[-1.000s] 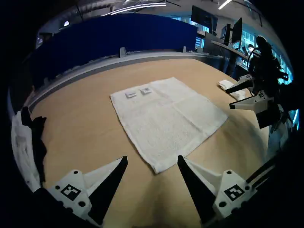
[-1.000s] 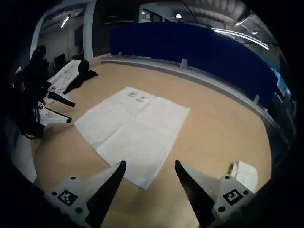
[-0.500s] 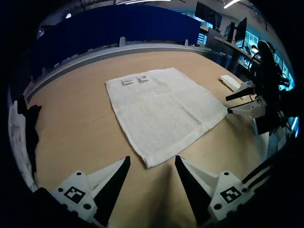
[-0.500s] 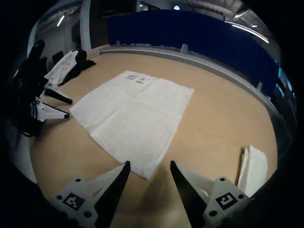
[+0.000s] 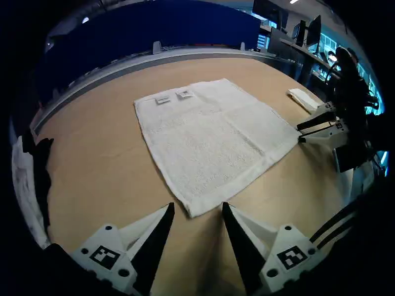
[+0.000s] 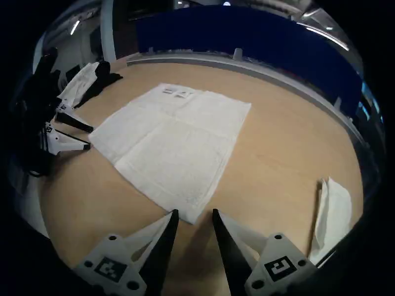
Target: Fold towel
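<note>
Towel (image 5: pixel 212 133) is laid flat and unfolded on the table (image 5: pixel 98 163), its near edge running from the left gripper (image 5: pixel 196 207) to the right gripper (image 6: pixel 195 213). For a clean fold, each near corner is best pinched at equal depth, and both are then lifted together and carried to the far corners so that the edges are matched. Left jaws are held partly open astride the near left corner, right jaws likewise astride the near right corner; nothing is gripped yet, and contact with the cloth cannot be told.

The towel (image 5: pixel 212 133) is seen to be white, the tabletop (image 5: pixel 94 148) tan. The partition (image 5: pixel 148 29) behind is coloured deep blue.
</note>
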